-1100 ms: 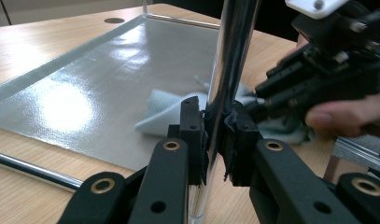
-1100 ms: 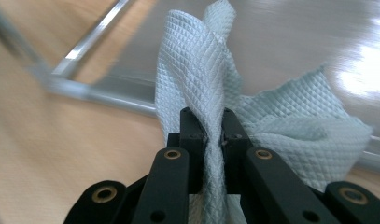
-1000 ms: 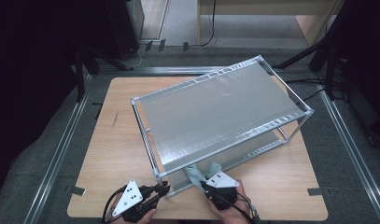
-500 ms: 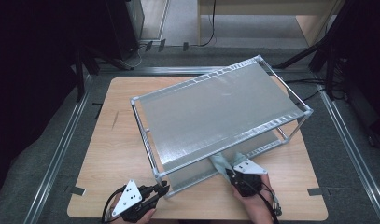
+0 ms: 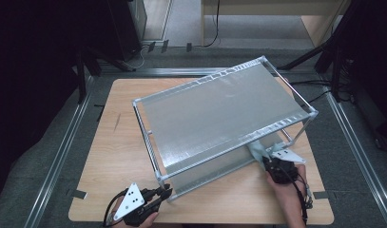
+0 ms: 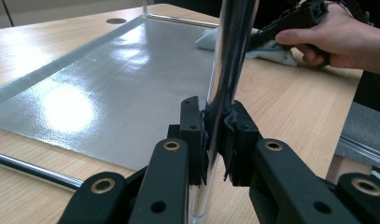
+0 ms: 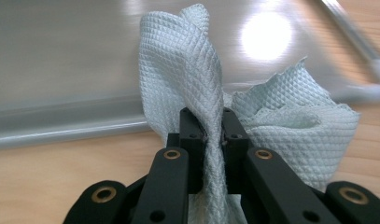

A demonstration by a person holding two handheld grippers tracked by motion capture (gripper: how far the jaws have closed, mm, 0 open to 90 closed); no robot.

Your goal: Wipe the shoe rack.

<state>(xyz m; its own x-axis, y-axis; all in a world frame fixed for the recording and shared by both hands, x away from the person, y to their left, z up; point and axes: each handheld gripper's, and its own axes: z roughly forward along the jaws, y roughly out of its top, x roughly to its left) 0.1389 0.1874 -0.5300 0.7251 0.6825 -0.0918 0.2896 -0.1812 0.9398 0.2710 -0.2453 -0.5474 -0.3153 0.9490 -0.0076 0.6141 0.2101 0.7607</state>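
A chrome rack with two grey shelves stands slantwise on the wooden table. My left gripper is shut on the rack's near-left corner post, its pads clamped on the tube just above the table. My right gripper is shut on a pale waffle-weave cloth, which bunches up out of the jaws. The cloth lies against the front edge of the lower shelf, near the rack's right end. In the left gripper view the cloth and the other hand sit beyond the post.
The upper shelf overhangs most of the lower shelf. A thin chrome rail runs along the table at the rack's left side. Metal floor rails flank the table, and bare wood lies along its front edge.
My right gripper has slid to the right along the lower shelf's front edge, dragging the cloth with it. The left gripper has stayed on the post.
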